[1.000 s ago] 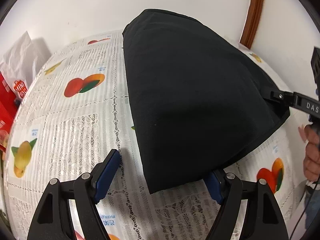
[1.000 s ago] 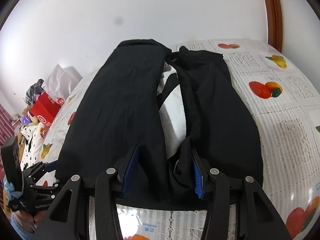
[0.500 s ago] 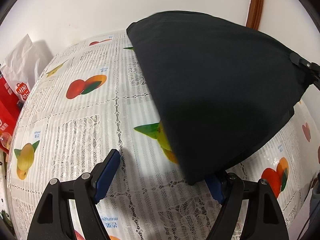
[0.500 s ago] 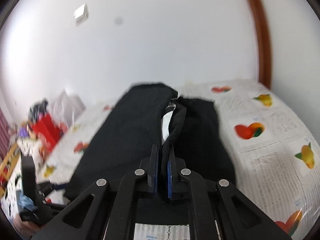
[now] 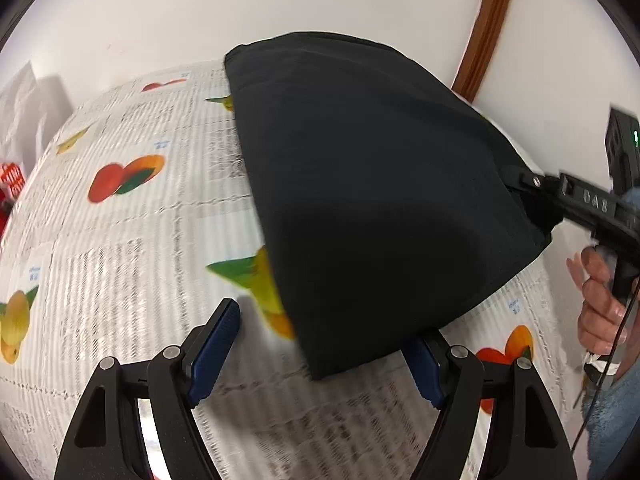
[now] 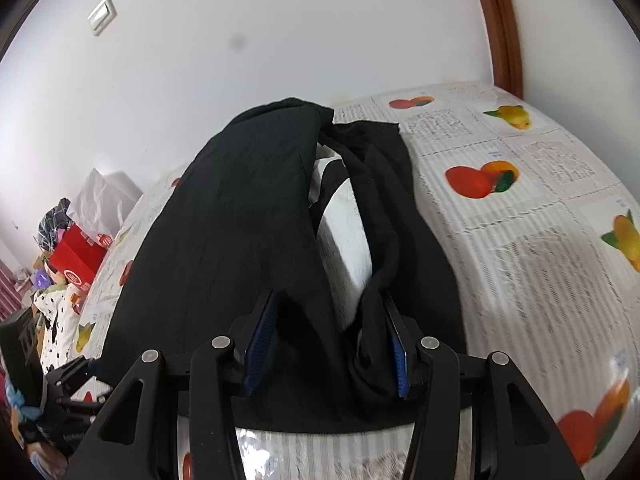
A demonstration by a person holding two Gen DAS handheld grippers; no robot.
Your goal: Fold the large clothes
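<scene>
Black garment (image 5: 372,200) lay across fruit-print tablecloth (image 5: 132,240) in left wrist view. Our left gripper (image 5: 324,356) sat at garment's near corner, jaws wide apart, cloth edge draped by right pad, nothing pinched. Our right gripper (image 5: 532,184) was at garment's far edge; jaw state unclear from there.

Right wrist view: our right gripper (image 6: 326,344) jaws apart, garment (image 6: 248,216) folds lying between pads, unclamped. We judged next pinch should catch both layers squarely at hem before lifting, keeping fold edge straight.
</scene>
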